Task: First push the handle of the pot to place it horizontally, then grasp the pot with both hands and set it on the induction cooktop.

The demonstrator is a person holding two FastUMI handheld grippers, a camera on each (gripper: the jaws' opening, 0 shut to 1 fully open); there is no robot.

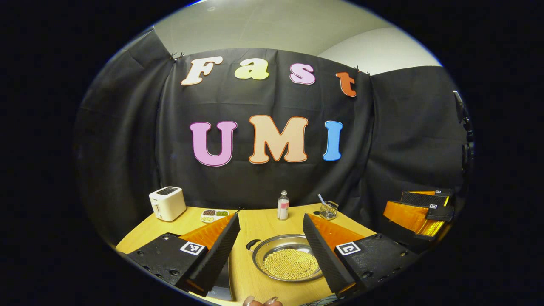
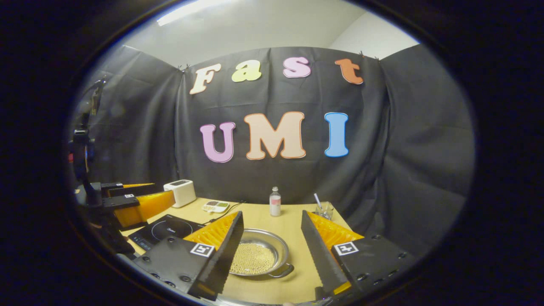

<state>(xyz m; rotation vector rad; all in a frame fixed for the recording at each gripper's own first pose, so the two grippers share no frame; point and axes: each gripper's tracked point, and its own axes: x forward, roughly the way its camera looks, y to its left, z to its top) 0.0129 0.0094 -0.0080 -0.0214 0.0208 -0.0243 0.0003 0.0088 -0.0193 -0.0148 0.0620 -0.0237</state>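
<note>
In the left gripper view, the left gripper (image 1: 271, 248) hangs with jaws wide above the bench (image 1: 263, 221); the pot (image 1: 285, 258) of yellow beads lies between its fingers, untouched; in the right gripper view, the right gripper (image 2: 272, 250) also spreads wide; the pot (image 2: 258, 255) sits just right of the induction cooktop (image 2: 163, 231), off it.

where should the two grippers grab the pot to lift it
Grip the pot by its two small loop handles, one gripper per side. They stick out from opposite rim edges, so come in level from left and right. The shallow bowl is full of yellow beads, so keep it flat.
</note>
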